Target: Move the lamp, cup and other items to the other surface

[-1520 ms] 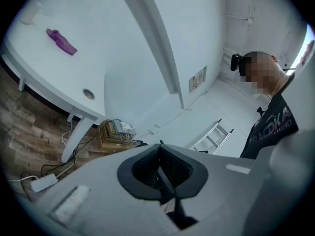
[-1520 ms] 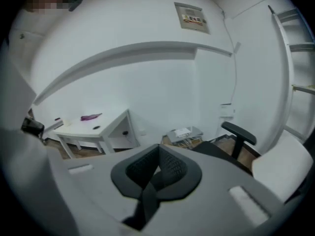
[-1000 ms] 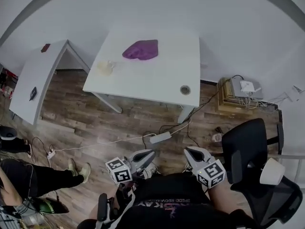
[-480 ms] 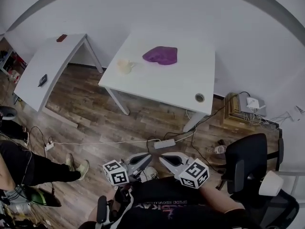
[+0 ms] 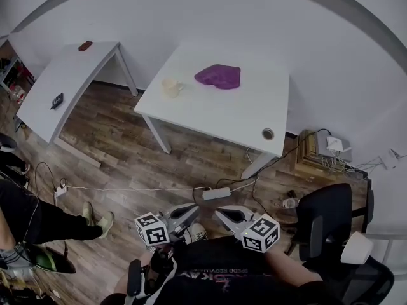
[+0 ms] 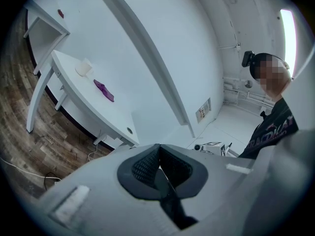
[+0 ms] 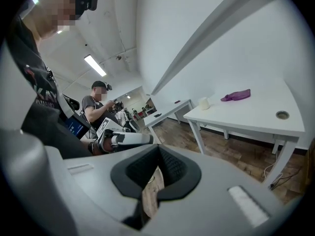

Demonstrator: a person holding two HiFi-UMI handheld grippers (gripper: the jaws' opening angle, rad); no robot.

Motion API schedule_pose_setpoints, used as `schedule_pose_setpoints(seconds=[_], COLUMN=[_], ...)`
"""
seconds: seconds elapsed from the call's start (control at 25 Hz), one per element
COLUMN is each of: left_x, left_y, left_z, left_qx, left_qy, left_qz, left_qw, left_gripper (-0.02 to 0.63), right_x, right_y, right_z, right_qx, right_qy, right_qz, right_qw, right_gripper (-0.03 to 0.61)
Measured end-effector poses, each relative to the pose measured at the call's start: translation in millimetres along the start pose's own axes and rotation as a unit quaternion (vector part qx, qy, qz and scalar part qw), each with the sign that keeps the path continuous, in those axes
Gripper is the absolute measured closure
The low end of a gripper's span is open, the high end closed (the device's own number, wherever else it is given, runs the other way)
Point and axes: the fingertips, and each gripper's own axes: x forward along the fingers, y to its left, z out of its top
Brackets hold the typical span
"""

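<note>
A white table (image 5: 245, 116) stands across the wooden floor, far from both grippers. A purple cloth (image 5: 218, 76) and a cream cup (image 5: 170, 86) lie on it. A second white table (image 5: 67, 75) at the left carries a dark phone (image 5: 57, 100) and a small reddish item (image 5: 84, 46). My left gripper (image 5: 193, 210) and right gripper (image 5: 220, 212) hover side by side close to my body, both shut and empty. The left gripper view shows the cup (image 6: 83, 68) and cloth (image 6: 104, 90) beyond shut jaws. The right gripper view shows cup (image 7: 204, 103) and cloth (image 7: 236, 95).
A black office chair (image 5: 327, 224) stands at the right, with a white rounded object (image 5: 356, 248) beside it. A power strip (image 5: 217, 193) and cables lie on the floor. A person's legs (image 5: 38, 224) are at the left. Stacked boxes (image 5: 318, 150) sit by the wall.
The right gripper has swung left, so its tip now sits close beside the left gripper's tip. The head view has shifted, and both tables now lie lower and further right in it.
</note>
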Motion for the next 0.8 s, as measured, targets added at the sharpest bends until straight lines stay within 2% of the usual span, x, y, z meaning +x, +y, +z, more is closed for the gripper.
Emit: schedule_pose_setpoints(seconds=[0.28, 0.44, 0.8], left_x=[5, 8, 10], left_y=[-4, -16, -20], left_z=[-3, -6, 1], left_qx=[0.002, 0.018, 0.025], left_qy=[0.008, 0.016, 0.012], left_qz=[-0.008, -0.032, -0.036], left_qw=[0.9999, 0.9992, 0.9990], left_gripper=[0.618, 0.618, 0.617], right_x=[-4, -5, -8], right_y=[1, 1, 1], right_z=[-2, -3, 2], right_qx=[0.002, 0.003, 0.001], right_qy=[-0.002, -0.005, -0.020], right_qz=[-0.003, -0.003, -0.006], right_qw=[1.000, 1.000, 1.000], right_gripper=[0.574, 0.574, 0.574])
